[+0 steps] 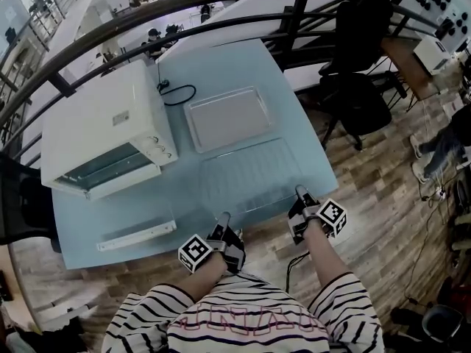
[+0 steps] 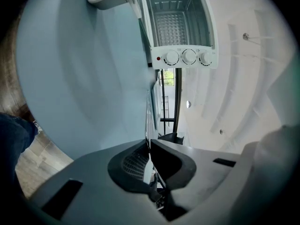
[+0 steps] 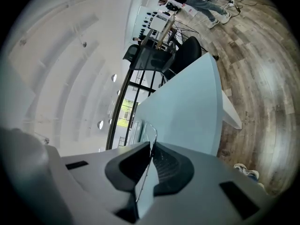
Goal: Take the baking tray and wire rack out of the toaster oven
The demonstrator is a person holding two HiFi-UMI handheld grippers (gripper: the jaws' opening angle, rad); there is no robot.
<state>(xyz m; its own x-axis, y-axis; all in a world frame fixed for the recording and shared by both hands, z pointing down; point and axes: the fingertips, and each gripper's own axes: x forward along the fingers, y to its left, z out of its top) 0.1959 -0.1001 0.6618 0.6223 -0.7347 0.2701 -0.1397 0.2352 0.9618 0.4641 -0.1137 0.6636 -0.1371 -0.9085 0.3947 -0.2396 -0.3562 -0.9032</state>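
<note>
The wire rack [image 1: 246, 175] lies flat over the near part of the pale blue table [image 1: 221, 61], and both grippers hold its near edge. My left gripper [image 1: 223, 218] is shut on the rack's thin wire edge [image 2: 149, 114], and my right gripper [image 1: 300, 191] is shut on the same edge further right [image 3: 151, 137]. The baking tray [image 1: 224, 118] rests on the table just beyond the rack. The white toaster oven [image 1: 103, 123] stands at the left with its door [image 1: 136, 235] folded down. In the left gripper view its cavity [image 2: 176, 27] looks empty.
A black power cord [image 1: 176, 94] curls behind the oven. A dark railing [image 1: 221, 20] runs past the table's far side. A black office chair [image 1: 360, 101] stands on the wooden floor at the right, where a person's legs [image 1: 441, 142] show.
</note>
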